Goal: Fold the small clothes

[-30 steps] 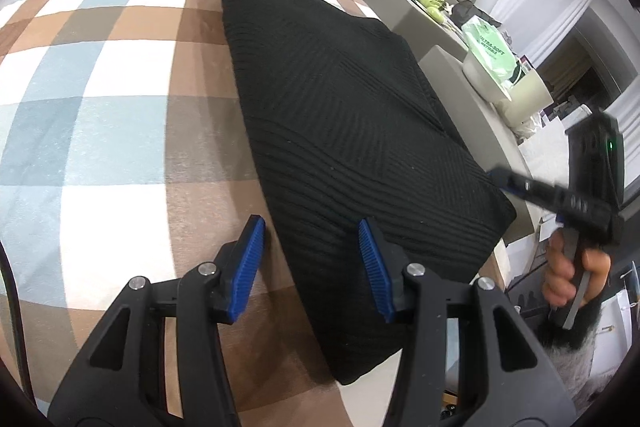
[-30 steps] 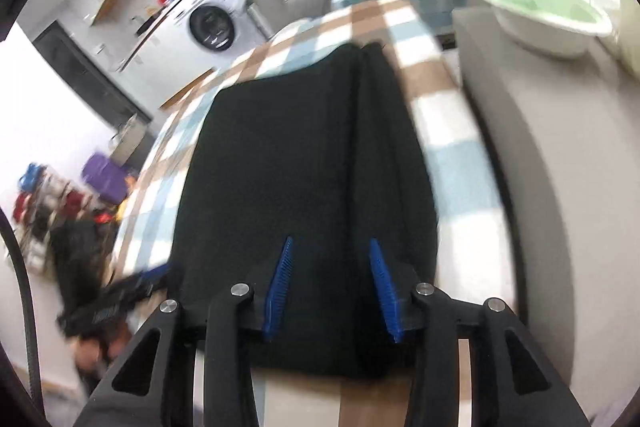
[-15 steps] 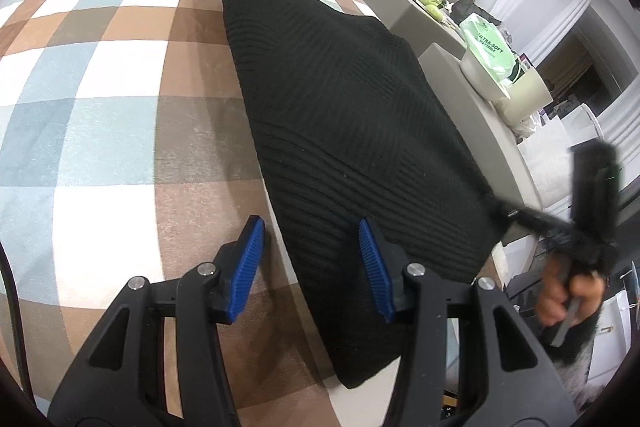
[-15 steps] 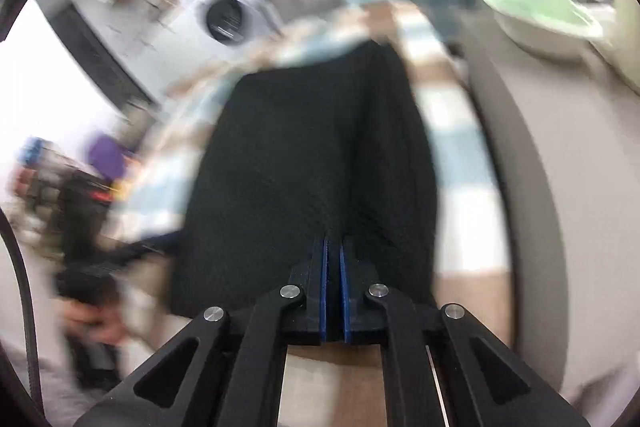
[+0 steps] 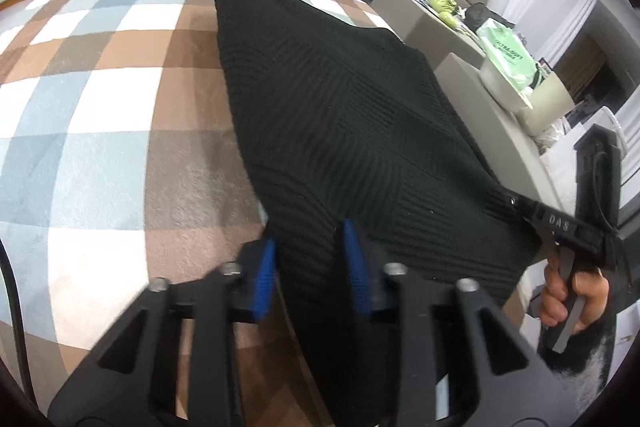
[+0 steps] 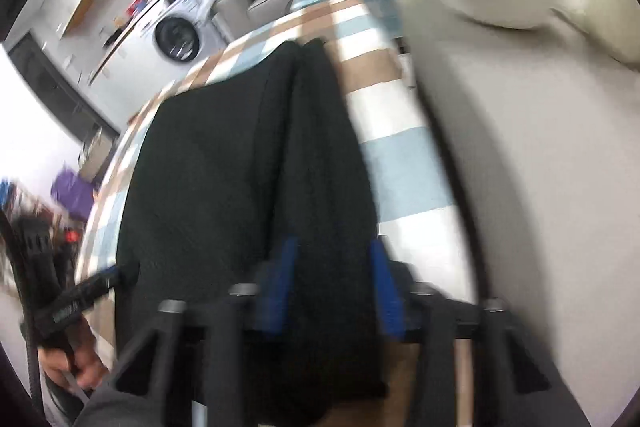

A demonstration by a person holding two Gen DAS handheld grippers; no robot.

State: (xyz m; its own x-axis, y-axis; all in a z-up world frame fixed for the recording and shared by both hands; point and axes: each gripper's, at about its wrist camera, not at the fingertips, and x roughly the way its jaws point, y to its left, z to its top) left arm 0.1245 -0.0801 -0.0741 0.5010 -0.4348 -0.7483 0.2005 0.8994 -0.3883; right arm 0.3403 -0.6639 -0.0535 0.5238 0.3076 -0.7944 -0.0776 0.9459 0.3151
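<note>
Blanket — checked, brown, blue and white; covers the work surface.

Knit — black, ribbed, lying on the blanket with its near hem at 6 o'clock; a lengthwise ridge shows, so it looks partly folded.

Left gripper — at the hem's 7 o'clock corner, jaws closing with cloth bunched between the blue pads.

Right gripper — at the 5 o'clock corner, jaws opening, cloth between them, contact unclear in the blur.

Status — early; the cross fold is seemingly not yet made.
</note>
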